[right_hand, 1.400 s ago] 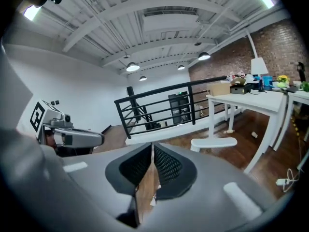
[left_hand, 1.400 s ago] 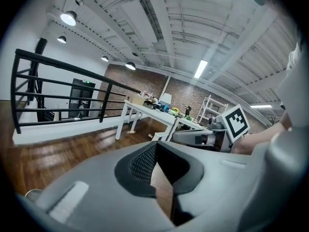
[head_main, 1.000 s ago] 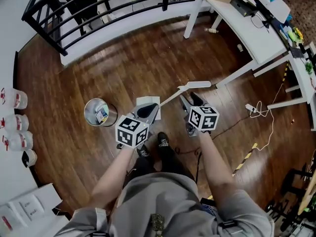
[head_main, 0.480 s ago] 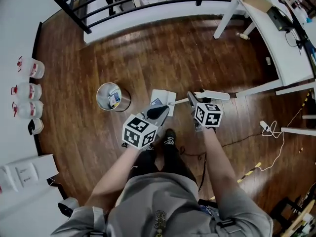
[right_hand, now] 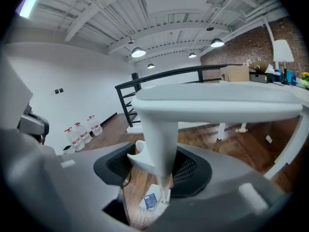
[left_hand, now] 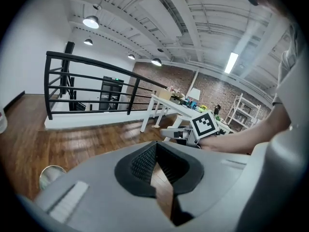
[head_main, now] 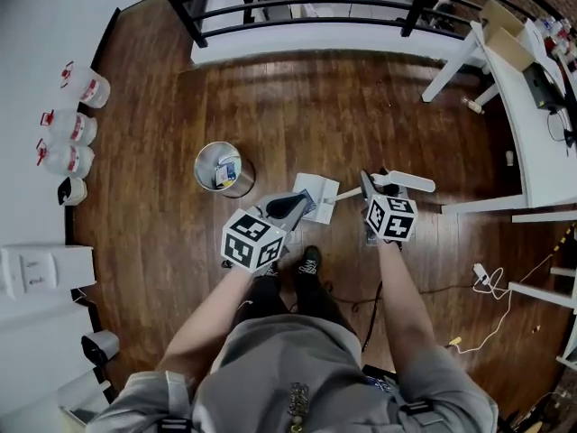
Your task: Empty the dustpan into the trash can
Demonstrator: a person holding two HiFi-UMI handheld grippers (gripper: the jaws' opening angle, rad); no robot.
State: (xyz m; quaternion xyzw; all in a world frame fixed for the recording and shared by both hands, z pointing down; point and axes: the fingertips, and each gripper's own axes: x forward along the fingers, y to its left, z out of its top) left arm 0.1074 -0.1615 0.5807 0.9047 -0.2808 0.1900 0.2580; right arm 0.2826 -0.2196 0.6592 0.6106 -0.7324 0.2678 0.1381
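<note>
The white dustpan [head_main: 321, 188] lies low over the wood floor with a blue packet [head_main: 306, 202] in it. Its long white handle [head_main: 405, 182] rises to the right. My right gripper [head_main: 367, 186] holds that handle just below the flat grip, and its jaws are closing on it. In the right gripper view the handle post [right_hand: 159, 144] stands between the black pads, with the dustpan [right_hand: 158, 208] far below. My left gripper [head_main: 290, 204] hovers shut and empty beside the pan. The round metal trash can [head_main: 223, 168] stands to the pan's left, with litter inside; the left gripper view shows it [left_hand: 50, 174] low on the left.
Several water bottles [head_main: 68, 129] line the left wall above white boxes [head_main: 45, 273]. A black railing [head_main: 306, 7] runs across the back. A white table [head_main: 527, 106] stands at the right, and a cable with a power strip [head_main: 482, 278] lies on the floor.
The head view has swung, so the can and dustpan sit more to the middle. My right gripper has closed in on the handle, which now stands steeper. The left gripper stays beside the pan.
</note>
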